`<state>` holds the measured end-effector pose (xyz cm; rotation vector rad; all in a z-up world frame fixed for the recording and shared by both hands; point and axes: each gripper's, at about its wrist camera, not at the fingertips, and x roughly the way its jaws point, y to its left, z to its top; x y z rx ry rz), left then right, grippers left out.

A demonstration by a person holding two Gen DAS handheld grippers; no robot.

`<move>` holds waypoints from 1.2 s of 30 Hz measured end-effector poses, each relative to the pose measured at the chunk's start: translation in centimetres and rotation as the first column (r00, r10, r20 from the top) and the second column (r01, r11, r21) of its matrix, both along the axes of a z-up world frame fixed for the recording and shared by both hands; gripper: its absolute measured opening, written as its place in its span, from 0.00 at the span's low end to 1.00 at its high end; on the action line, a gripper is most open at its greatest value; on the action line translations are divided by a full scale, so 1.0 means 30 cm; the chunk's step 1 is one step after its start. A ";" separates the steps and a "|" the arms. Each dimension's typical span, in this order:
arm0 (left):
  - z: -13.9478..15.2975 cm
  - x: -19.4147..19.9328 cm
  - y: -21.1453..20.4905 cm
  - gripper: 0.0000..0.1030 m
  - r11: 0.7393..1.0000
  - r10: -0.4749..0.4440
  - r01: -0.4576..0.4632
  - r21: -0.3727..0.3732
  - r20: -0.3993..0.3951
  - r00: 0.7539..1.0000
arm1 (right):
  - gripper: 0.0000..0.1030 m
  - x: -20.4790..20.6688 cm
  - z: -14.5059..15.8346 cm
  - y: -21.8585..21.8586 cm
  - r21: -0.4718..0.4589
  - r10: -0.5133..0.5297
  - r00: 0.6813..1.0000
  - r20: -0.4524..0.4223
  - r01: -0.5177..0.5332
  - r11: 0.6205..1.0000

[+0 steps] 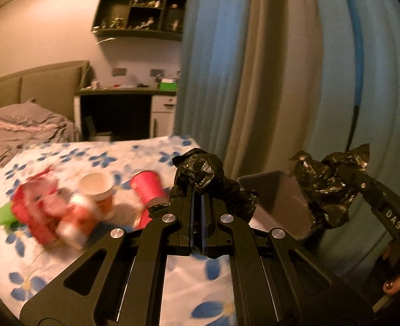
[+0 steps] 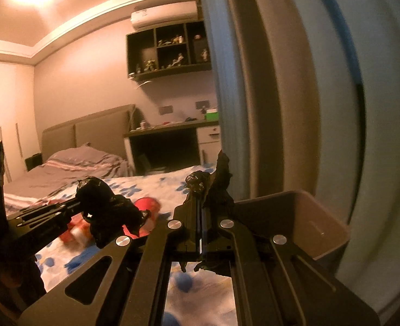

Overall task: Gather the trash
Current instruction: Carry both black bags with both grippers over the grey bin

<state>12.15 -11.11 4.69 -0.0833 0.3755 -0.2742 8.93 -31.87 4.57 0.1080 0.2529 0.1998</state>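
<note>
1. I'm holding a black trash bag point(image 1: 208, 174) with both grippers right now. In the left wrist view my left gripper point(image 1: 198, 190) is sitting centre frame with its jaws squeezed together on a bunched wad of the plastic, no gap showing between the pads.

2. Same story on the other side: in the right wrist view my right gripper point(image 2: 201, 195) is pinching its own bit of black plastic, jaws closed on it, with a spike of the film poking up above the tips.

3. Each gripper is showing up in the other's camera, the right one at the right edge of the left view, the left one at left of centre in the right view. I'm guessing it's one bag stretched between them (the middle section is hidden, so I can't swear to it).

4. The relation that matters: the grey bin point(image 2: 295, 217) is sitting right of and just beyond the right gripper, so the right hand is the nearer one. I'm reckoning the next move is spreading the bag mouth over that rim.

5. The trash itself is lying on the floral tablecloth point(image 1: 77, 157), lower left of the left view: a red cup point(image 1: 148, 187) on its side, a white-lined paper cup point(image 1: 98, 190), and a blurry red wrapper pile point(image 1: 50, 214). All of it's left of the left gripper, well apart from the bin.
</note>
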 end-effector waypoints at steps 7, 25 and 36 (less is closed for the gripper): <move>0.013 0.099 -0.170 0.03 0.997 -0.081 0.081 -0.010 0.040 0.996 | 0.01 0.066 0.008 -0.105 0.017 -0.058 0.998 0.017 0.057 0.998; -0.053 0.286 -0.445 0.03 0.984 -0.178 0.178 -0.006 0.026 0.984 | 0.01 0.175 -0.043 -0.259 0.037 -0.133 0.991 -0.001 0.133 0.990; -0.103 0.343 -0.517 0.03 0.979 -0.203 0.203 -0.001 -0.013 0.979 | 0.01 0.211 -0.058 -0.289 0.041 -0.157 0.987 -0.024 0.158 0.987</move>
